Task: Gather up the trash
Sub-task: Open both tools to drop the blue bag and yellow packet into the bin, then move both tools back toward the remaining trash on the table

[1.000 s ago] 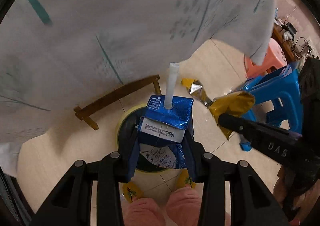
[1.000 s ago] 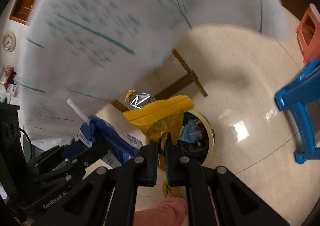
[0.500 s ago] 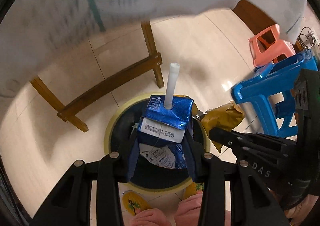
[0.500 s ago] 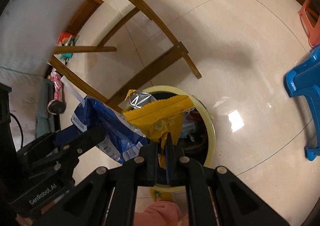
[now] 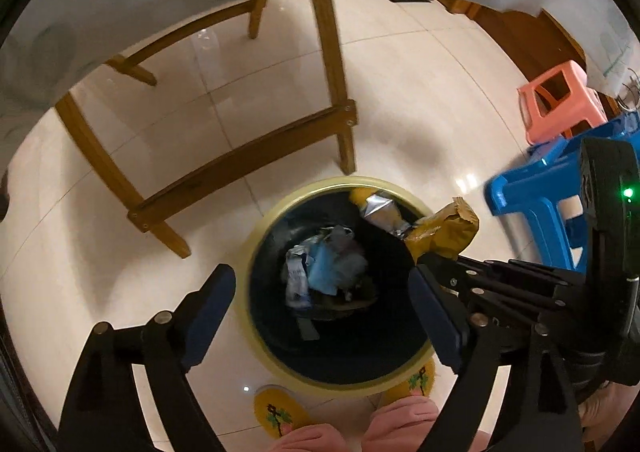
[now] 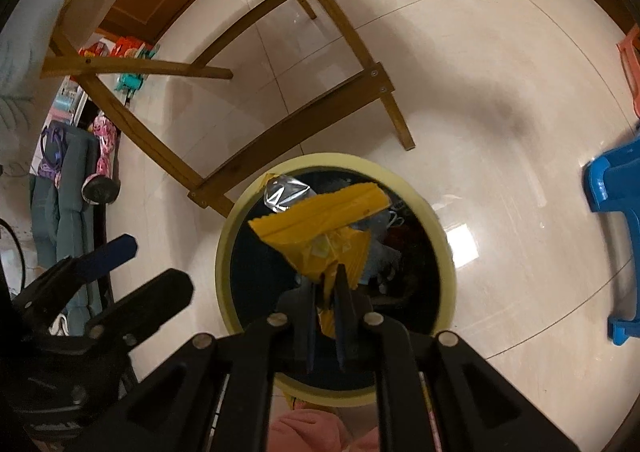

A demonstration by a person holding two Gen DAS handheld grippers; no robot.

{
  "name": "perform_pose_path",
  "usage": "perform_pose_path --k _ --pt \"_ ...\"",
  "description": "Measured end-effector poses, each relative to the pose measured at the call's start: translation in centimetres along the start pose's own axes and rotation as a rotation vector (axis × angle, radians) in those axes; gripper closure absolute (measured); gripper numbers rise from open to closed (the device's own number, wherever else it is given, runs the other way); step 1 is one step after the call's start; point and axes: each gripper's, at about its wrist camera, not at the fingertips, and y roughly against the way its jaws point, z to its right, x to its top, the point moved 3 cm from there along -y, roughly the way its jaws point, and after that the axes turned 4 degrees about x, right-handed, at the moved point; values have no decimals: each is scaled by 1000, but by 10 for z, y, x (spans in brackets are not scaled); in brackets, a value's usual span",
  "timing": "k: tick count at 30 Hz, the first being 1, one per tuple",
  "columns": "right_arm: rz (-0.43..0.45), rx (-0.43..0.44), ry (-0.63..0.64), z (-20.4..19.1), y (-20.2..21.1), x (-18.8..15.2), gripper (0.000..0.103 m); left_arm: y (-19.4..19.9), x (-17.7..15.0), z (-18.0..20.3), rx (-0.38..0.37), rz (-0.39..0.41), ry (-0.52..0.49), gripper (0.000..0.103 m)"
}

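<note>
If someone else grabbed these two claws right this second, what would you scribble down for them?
Left gripper: jaws opening wide, nothing between them, above the yellow-rimmed bin.
Right gripper: jaws opening, the yellow wrapper between the fingers and hanging over the bin.
Done: trash, including a blue-and-white piece, lies inside the bin.
Left: let the wrapper fall in, then look for more trash.

Bin [image 5: 256,252] mouth open from above, trash low inside, room over it. Yellow wrapper [image 6: 320,228] hangs above mouth in right gripper [image 6: 325,292], jaws opening. Table legs [image 5: 340,123] just beyond rim. Blue stool [image 5: 532,195] to right. Slippers [image 5: 276,412] near rim.
</note>
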Motion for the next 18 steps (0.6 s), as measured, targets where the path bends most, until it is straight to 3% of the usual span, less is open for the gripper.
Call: perform_pose_path --k 2,6,18 --pt "-11 4 13 -5 -5 1 85 2 -2 -7 6 8 21 11" --pt "-15 1 45 -13 -8 2 63 7 -5 -19 12 12 55 10" --pt "49 -37 68 -32 32 3 62 59 -9 -16 5 45 77 10"
